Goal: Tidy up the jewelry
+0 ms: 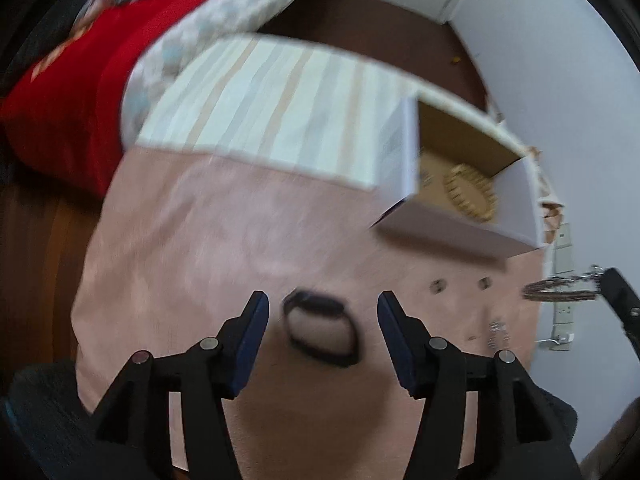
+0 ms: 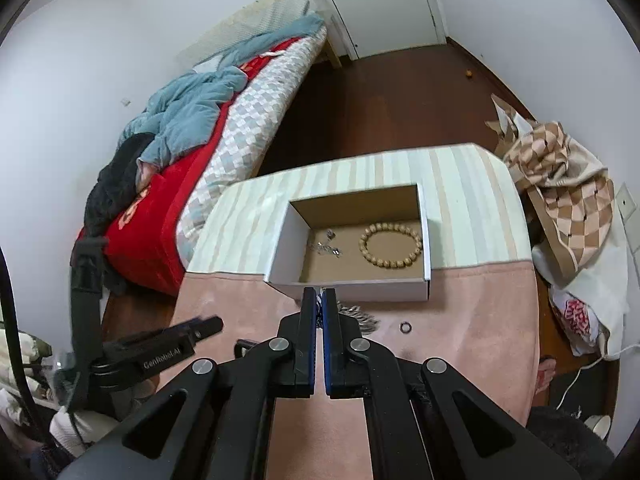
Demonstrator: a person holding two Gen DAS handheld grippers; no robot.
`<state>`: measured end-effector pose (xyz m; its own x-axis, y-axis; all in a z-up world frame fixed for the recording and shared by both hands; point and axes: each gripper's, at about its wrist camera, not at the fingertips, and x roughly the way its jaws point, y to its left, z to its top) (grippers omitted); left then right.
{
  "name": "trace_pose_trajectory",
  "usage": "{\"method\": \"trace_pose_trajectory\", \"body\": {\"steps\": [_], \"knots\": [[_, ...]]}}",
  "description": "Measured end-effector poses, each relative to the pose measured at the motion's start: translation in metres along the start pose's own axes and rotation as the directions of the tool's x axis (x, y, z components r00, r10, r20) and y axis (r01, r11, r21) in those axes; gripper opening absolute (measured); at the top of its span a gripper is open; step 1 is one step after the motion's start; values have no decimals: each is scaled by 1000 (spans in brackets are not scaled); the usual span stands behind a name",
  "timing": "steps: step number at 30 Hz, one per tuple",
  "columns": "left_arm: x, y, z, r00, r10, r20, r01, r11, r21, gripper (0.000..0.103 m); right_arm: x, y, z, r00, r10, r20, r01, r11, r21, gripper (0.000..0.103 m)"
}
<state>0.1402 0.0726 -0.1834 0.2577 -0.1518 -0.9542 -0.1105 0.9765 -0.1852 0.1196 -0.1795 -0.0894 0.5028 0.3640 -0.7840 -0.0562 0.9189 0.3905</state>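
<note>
My left gripper (image 1: pixel 323 303) is open just above a black bracelet (image 1: pixel 322 330) that lies on the pink cloth (image 1: pixel 180 240) between its fingers. My right gripper (image 2: pixel 319 295) is shut on a silvery chain bracelet (image 2: pixel 360 318), held above the cloth just in front of the open white box (image 2: pixel 360 290). In the left wrist view the chain (image 1: pixel 560 289) hangs from the right gripper's tip at the right edge. The box (image 1: pixel 452 232) holds a tan bead bracelet (image 2: pixel 391 245) and a small silver piece (image 2: pixel 328 245).
Two small rings (image 1: pixel 438 286) (image 1: pixel 485 282) and a small silver piece (image 1: pixel 496 332) lie on the cloth near the box; one ring (image 2: pixel 405 327) shows in the right wrist view. A bed (image 2: pixel 192 168) stands to the left, a checked bag (image 2: pixel 568 192) to the right.
</note>
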Motion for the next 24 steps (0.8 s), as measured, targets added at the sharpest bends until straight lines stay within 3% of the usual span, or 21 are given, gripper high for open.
{"method": "trace_pose_trajectory", "body": {"steps": [6, 10, 11, 12, 14, 20, 24], "knots": [[41, 16, -18, 996, 38, -79, -42, 998, -44, 54, 20, -18, -22, 999, -19, -41, 21, 999, 48, 2], [53, 12, -17, 995, 75, -64, -76, 997, -19, 50, 28, -23, -29, 998, -32, -55, 36, 997, 63, 2], [53, 7, -16, 995, 93, -42, -93, 996, 5, 39, 30, -23, -30, 998, -35, -60, 39, 997, 65, 2], [54, 4, -15, 992, 122, -21, -121, 992, 31, 18, 32, -24, -31, 997, -38, -63, 43, 997, 67, 2], [55, 1, -12, 989, 148, 4, -148, 987, 57, 4, 34, -25, -33, 997, -44, -69, 49, 997, 68, 2], [46, -1, -4, 992, 122, 40, -125, 990, 61, 2, 32, -26, -31, 997, -38, -66, 43, 996, 74, 2], [15, -7, 2, 994, 66, 88, -72, 995, 71, 2, 22, -20, -21, 999, -20, -42, 23, 997, 69, 2]]}}
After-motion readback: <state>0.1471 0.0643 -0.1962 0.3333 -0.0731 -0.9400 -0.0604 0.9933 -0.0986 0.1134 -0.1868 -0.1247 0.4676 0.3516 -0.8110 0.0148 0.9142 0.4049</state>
